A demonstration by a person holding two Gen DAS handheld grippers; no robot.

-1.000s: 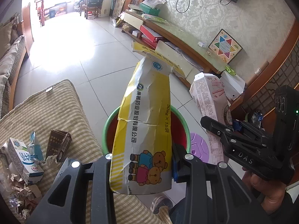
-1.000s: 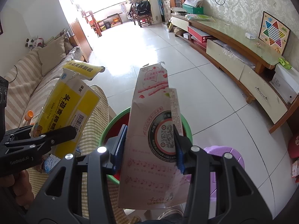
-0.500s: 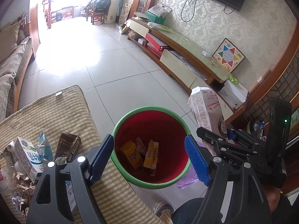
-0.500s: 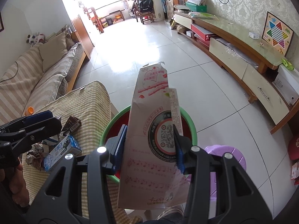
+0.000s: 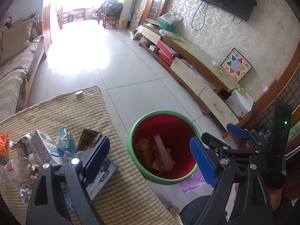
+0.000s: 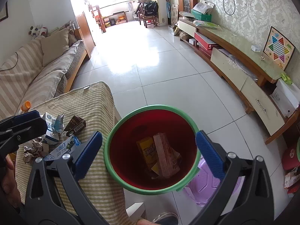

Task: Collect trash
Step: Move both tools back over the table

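Half a second ago the right gripper (image 6: 149, 153) was clamped on a tall pink printed carton; now its jaws stand wide apart and empty, and that pink carton (image 6: 166, 155) lies in the red bin (image 6: 150, 187), leaning on the yellow medicine box (image 6: 147, 151) dropped just before it. The left gripper (image 5: 150, 161) has its jaws spread too, with nothing between them. Both hang above the bin mouth, which sits squarely between the right pair of blue ribbed pads (image 6: 88, 154), probably so that a release falls straight in.

The bin is smooth plastic, round, red inside with a green rolled rim, and stands on the tiled floor against the edge of the striped woven cushion (image 5: 78, 110). To the left of the left jaws the remaining trash lies on that cushion: a white and blue milk carton (image 5: 43, 147), a crumpled foil wrapper (image 5: 64, 140), a brown cigarette-style pack (image 5: 89, 138), a flat grey box (image 5: 101, 178) directly under the left pad, and balls of creased paper (image 5: 25, 191). I judge the cardboard pieces stiff enough to pinch by their edges; the foil and paper will crush.
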